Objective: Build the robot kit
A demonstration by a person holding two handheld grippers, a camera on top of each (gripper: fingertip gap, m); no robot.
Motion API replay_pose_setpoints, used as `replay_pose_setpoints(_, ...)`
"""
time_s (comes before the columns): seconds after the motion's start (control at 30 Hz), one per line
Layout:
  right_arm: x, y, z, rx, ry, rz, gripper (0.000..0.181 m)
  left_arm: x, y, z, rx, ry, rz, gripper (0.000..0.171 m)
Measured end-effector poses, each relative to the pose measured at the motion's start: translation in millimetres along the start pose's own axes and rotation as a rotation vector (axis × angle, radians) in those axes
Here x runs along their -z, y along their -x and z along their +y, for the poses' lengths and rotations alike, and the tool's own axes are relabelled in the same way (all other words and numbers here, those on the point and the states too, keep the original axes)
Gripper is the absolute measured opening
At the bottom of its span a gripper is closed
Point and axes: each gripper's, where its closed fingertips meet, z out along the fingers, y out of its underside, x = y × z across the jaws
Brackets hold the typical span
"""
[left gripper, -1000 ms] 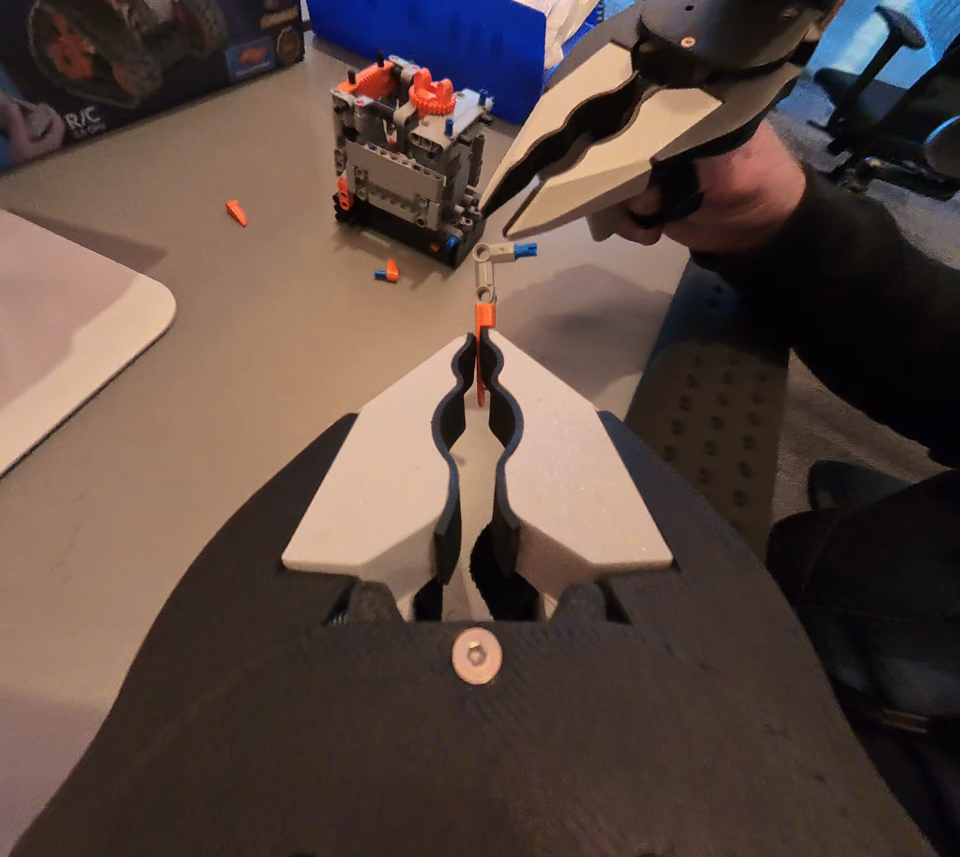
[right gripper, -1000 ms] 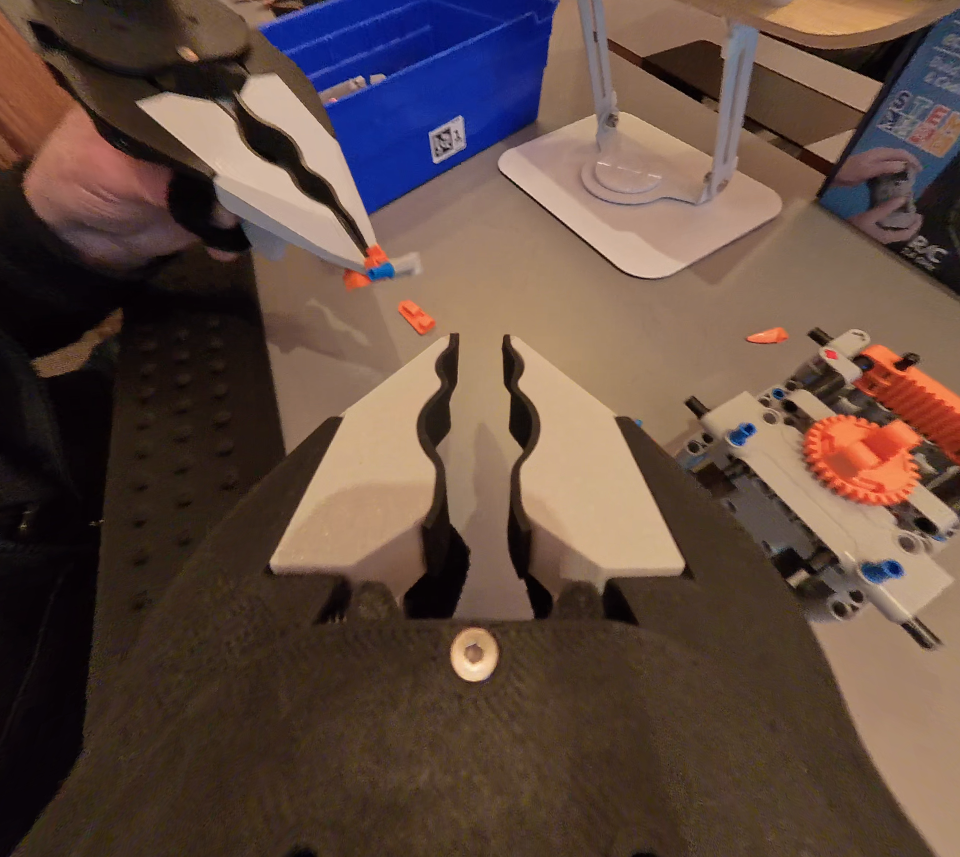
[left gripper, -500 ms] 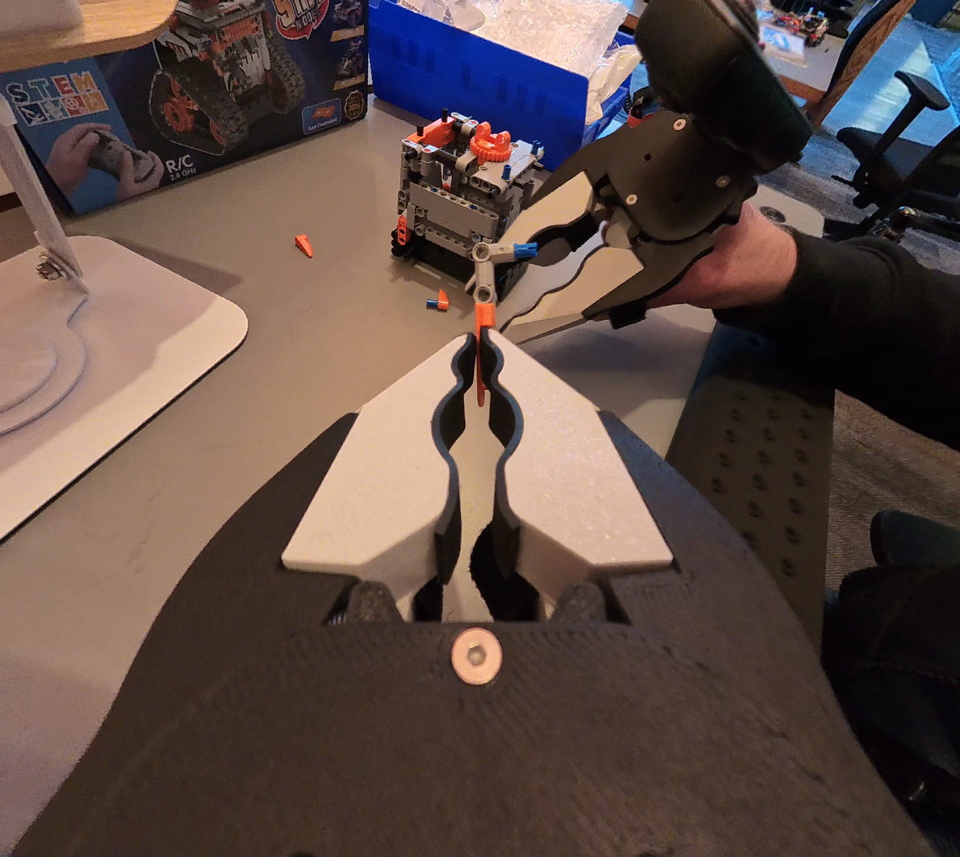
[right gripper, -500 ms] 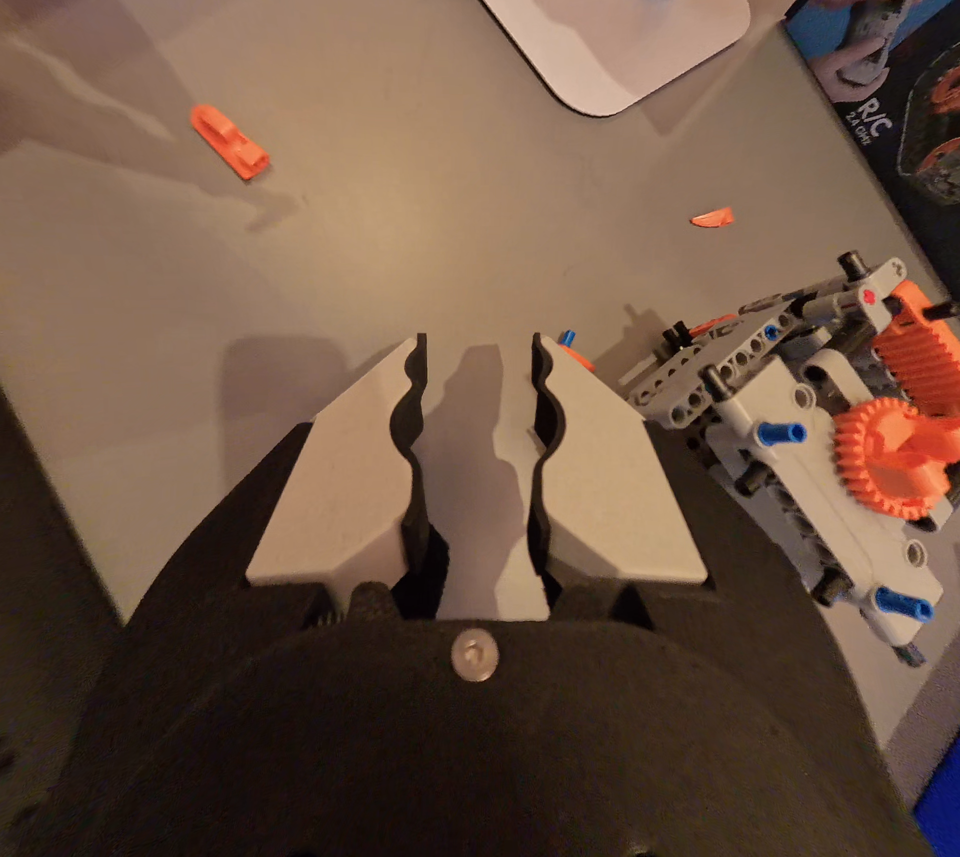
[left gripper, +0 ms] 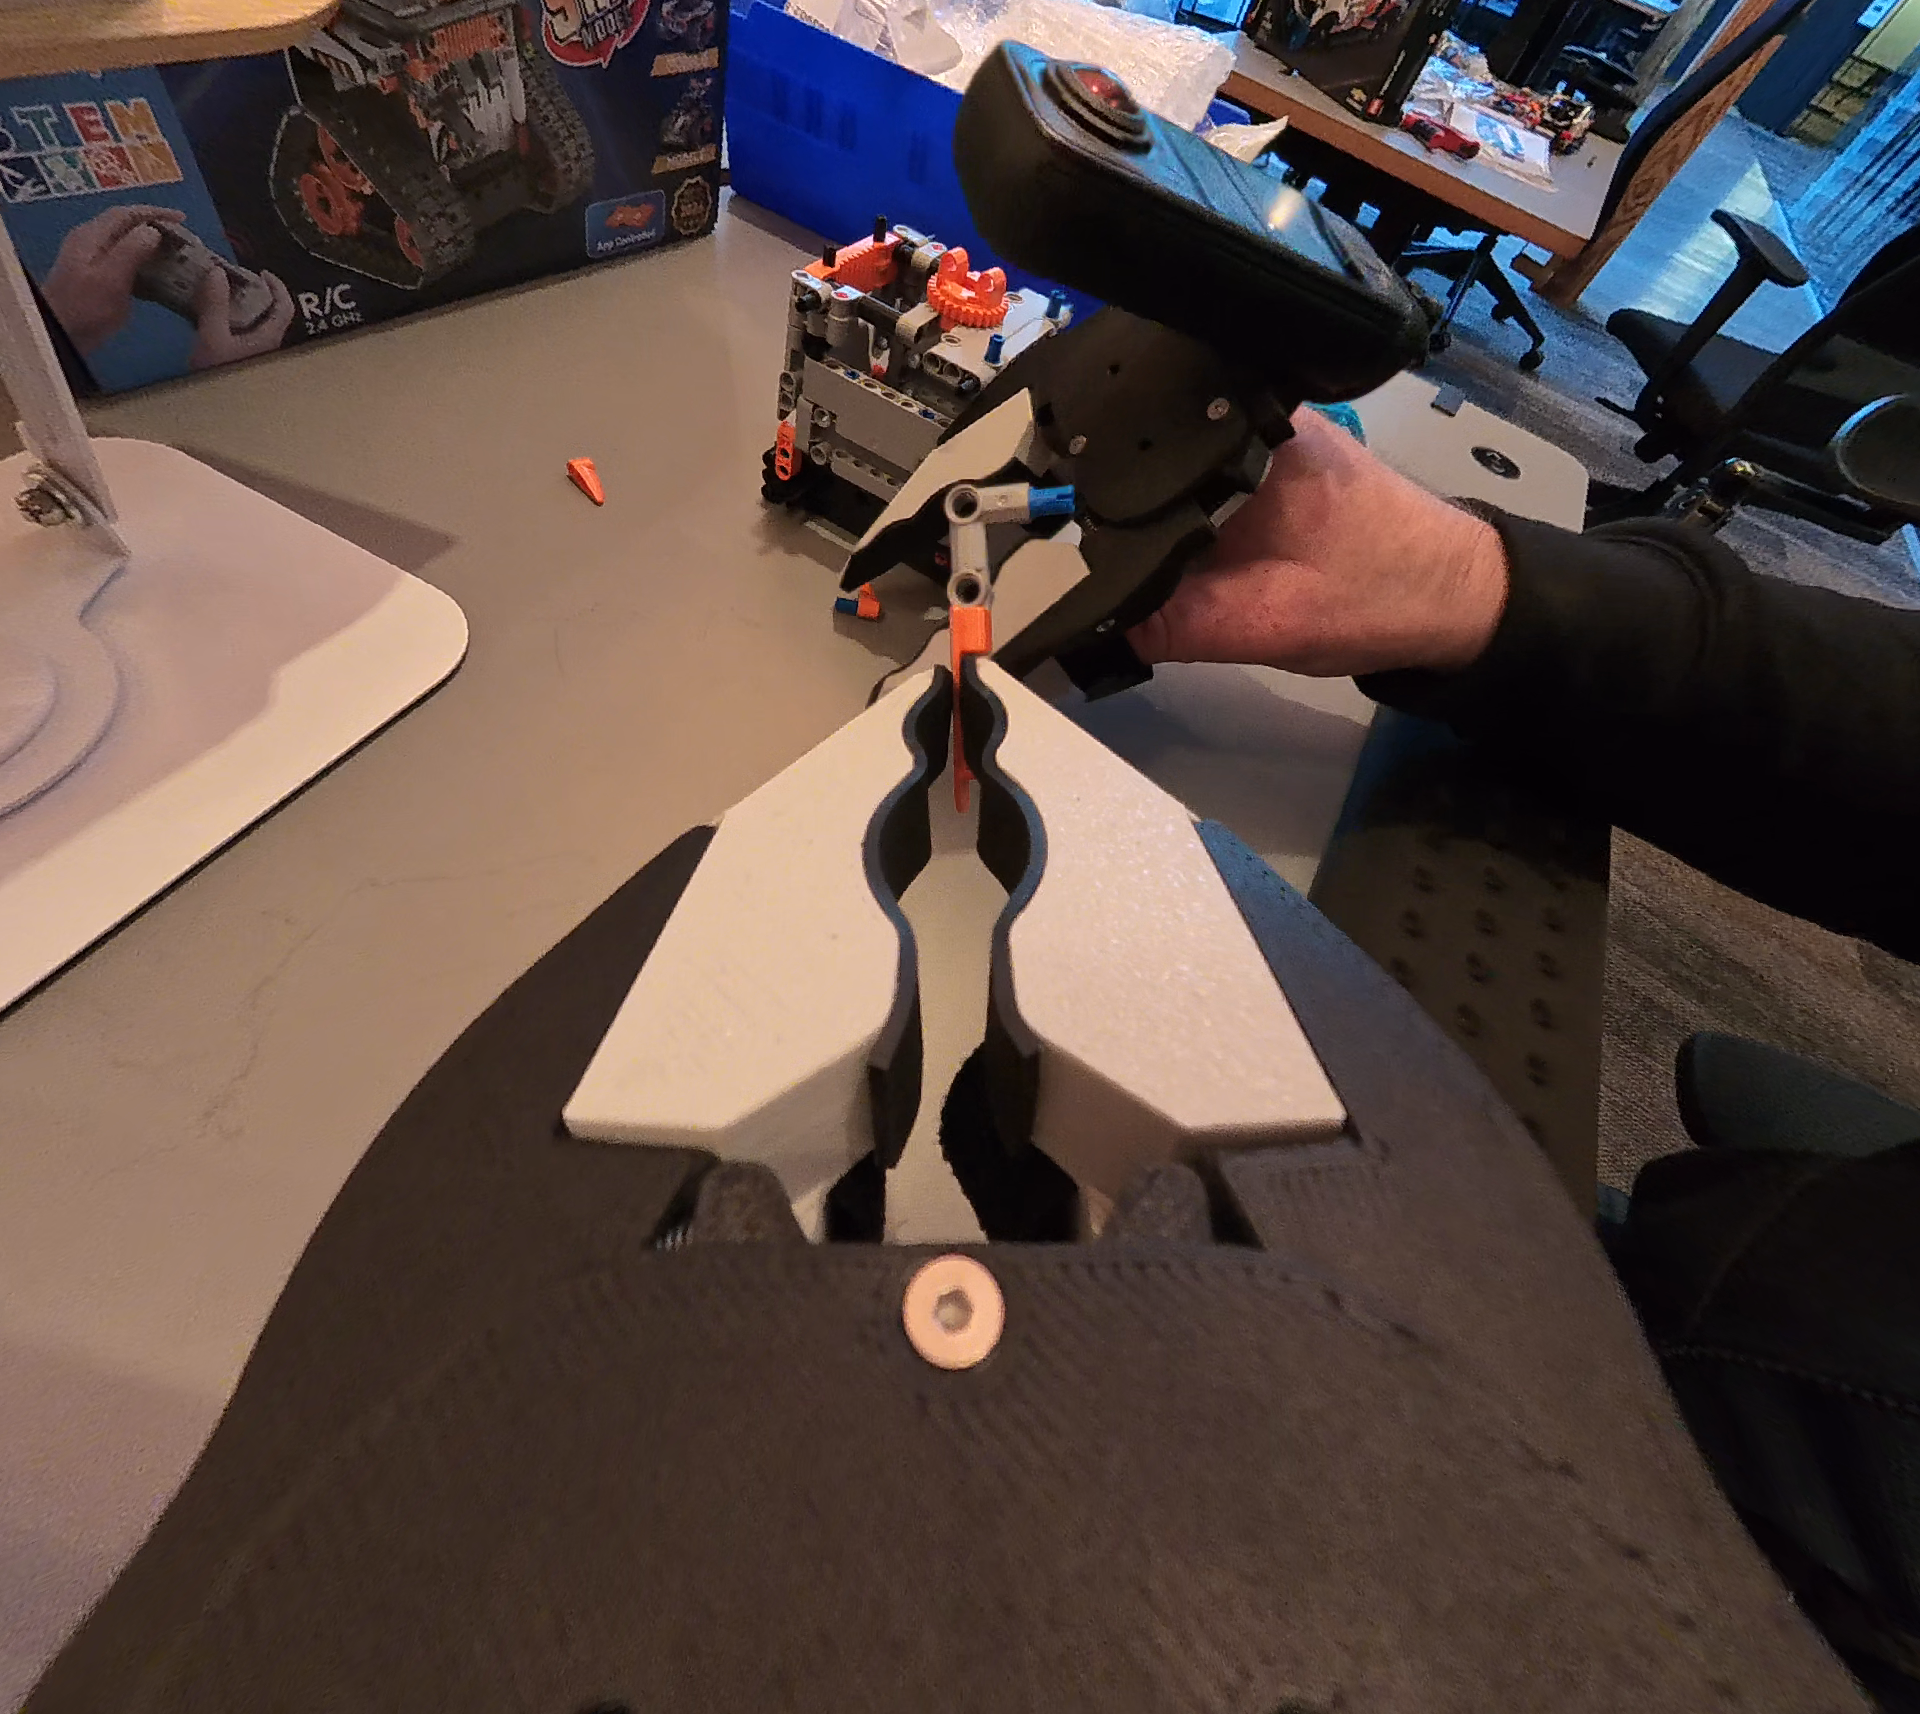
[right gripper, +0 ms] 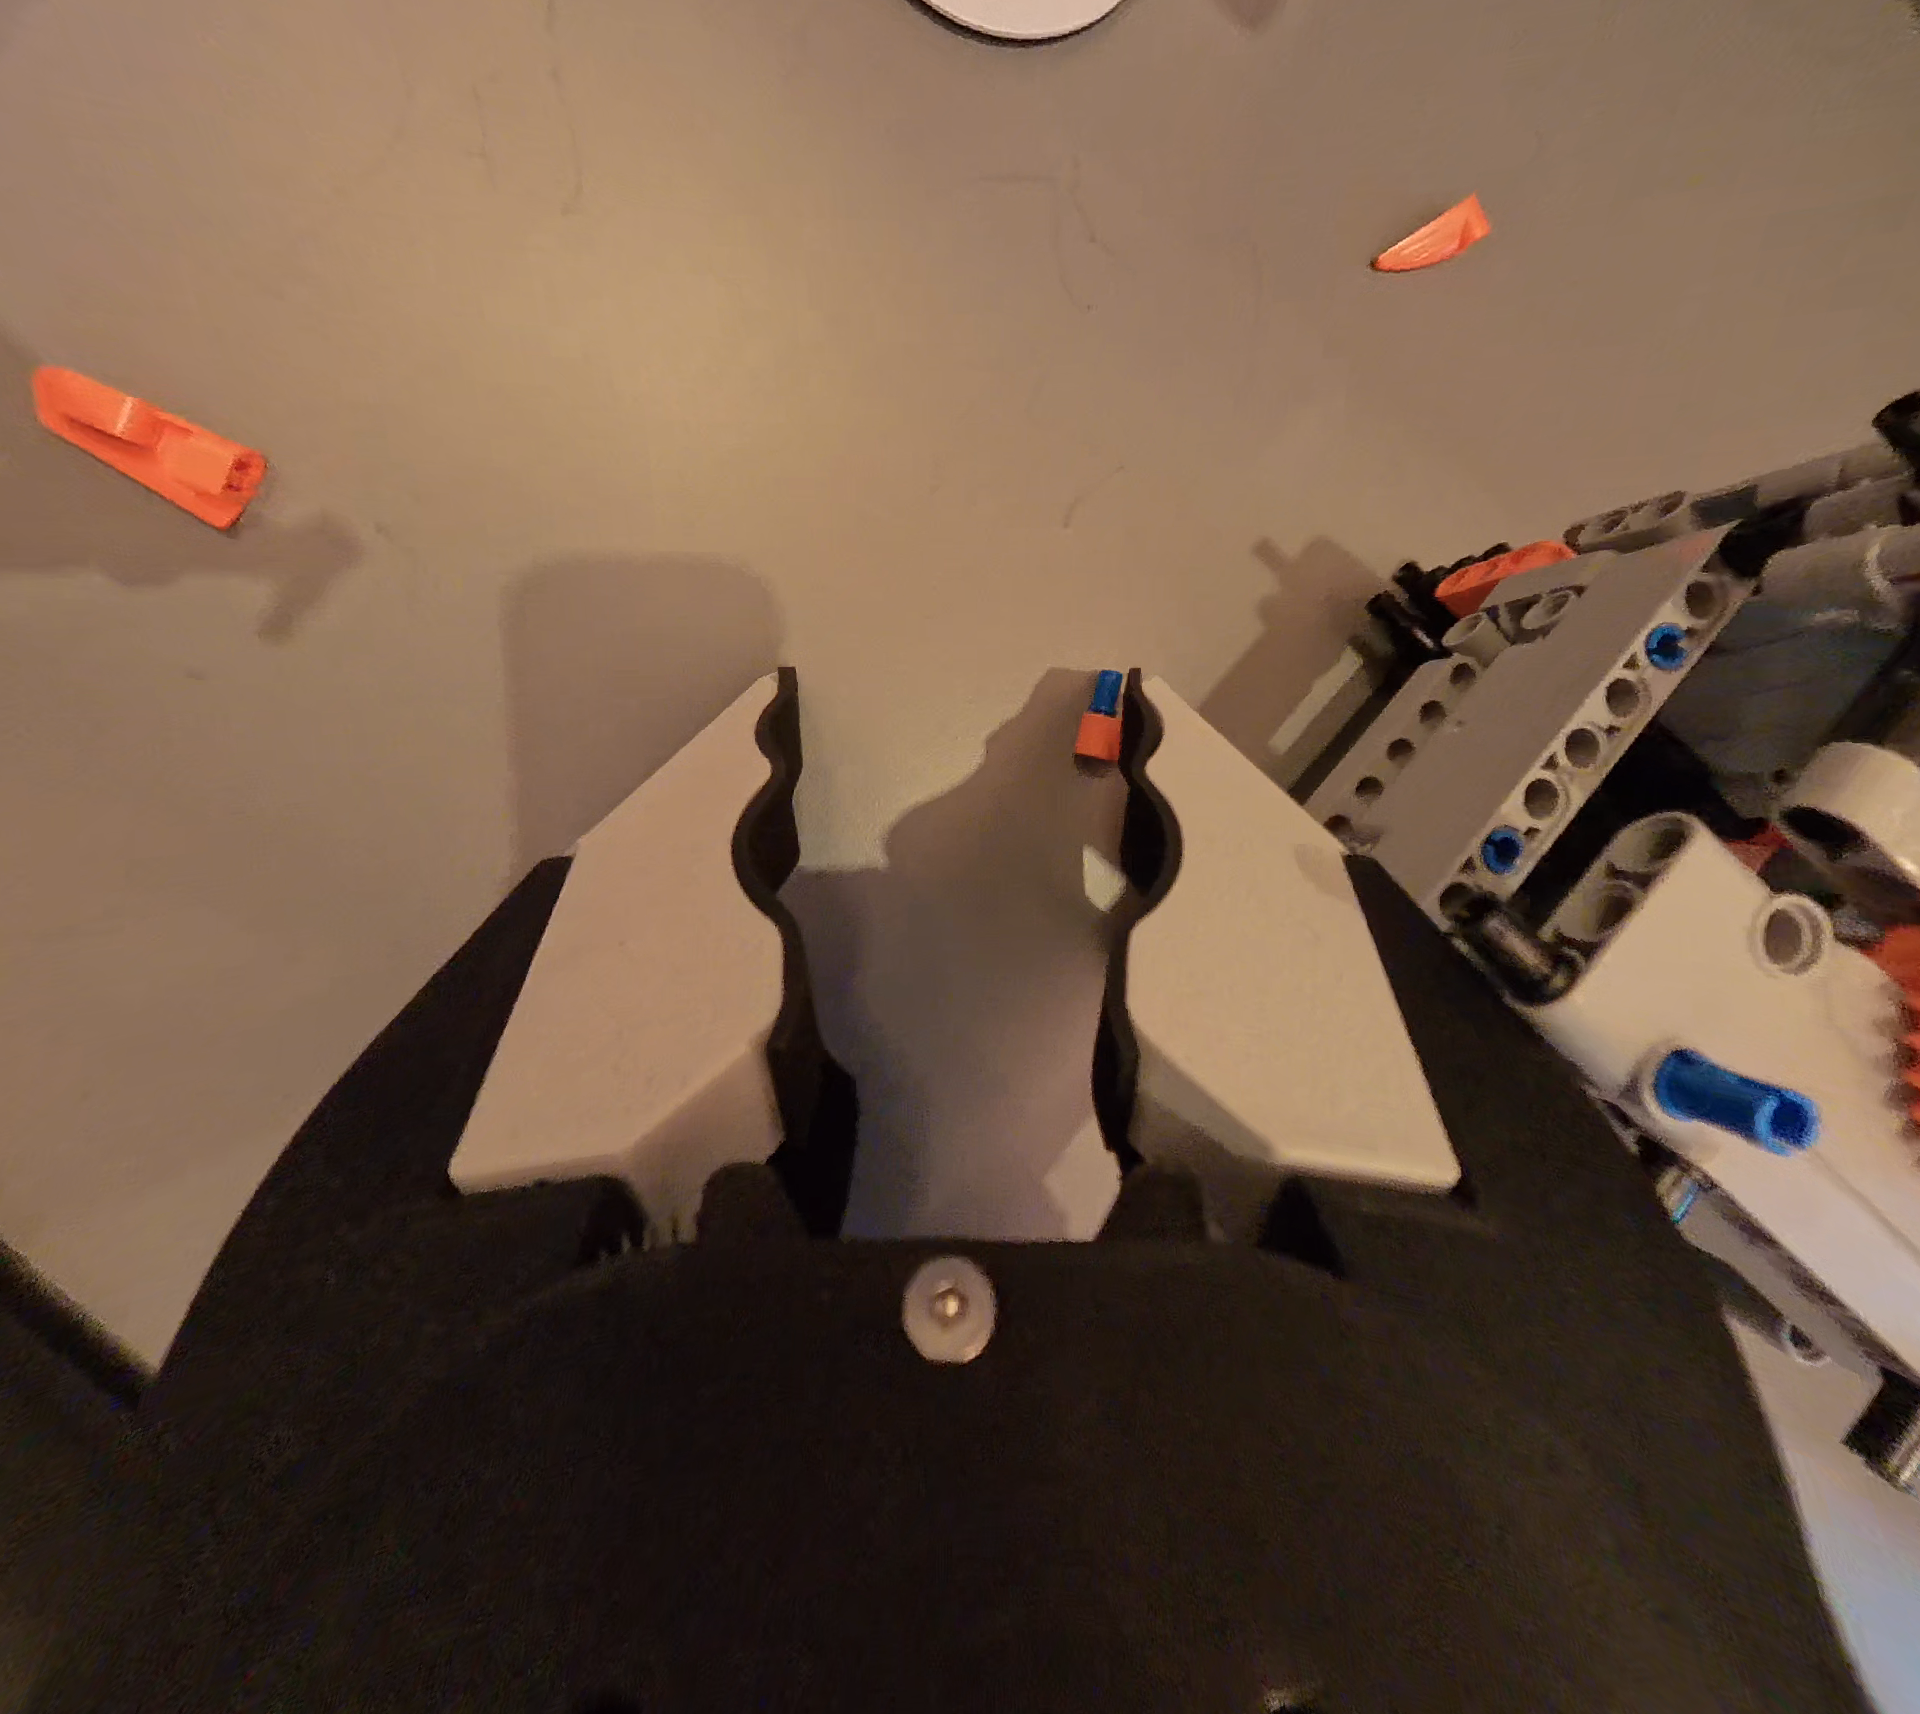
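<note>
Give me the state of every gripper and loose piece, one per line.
left gripper: shut on orange-grey linkage
right gripper: open, above table
orange-blue pin: lying by right fingertip
orange wedge: lying loose
orange connector: lying loose
brick model: standing, part-built

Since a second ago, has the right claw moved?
Yes. The right claw has dropped toward the table, beside the brick model, its open jaws around the small orange-blue pin.
</note>
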Motion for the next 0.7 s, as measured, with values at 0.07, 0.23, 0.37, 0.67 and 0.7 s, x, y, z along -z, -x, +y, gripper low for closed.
replay_pose_setpoints(0.07, -1, 1, 0, -0.006, 0.0, -0.009, 0.057, 1, 1, 0, 0.002, -0.001, -0.002, 0.0)
replay_pose_setpoints(0.23, 1, 2, 3, -0.022, 0.029, -0.041, 0.051, 2, 2, 0, 0.01, -0.004, -0.001, 0.0)
replay_pose_setpoints(0.37, 9, 15, 8, -0.032, 0.044, -0.139, 0.043, 2, 3, 1, 0.013, 0.0, -0.003, 0.0)
replay_pose_setpoints(0.67, 47, 65, 26, -0.001, -0.016, -0.327, 0.038, 0, 3, 4, 0.017, 0.012, -0.001, 0.0)
replay_pose_setpoints(0.7, 52, 62, 27, -0.024, -0.038, -0.322, 0.034, 0, 3, 4, 0.018, 0.014, 0.0, 0.0)
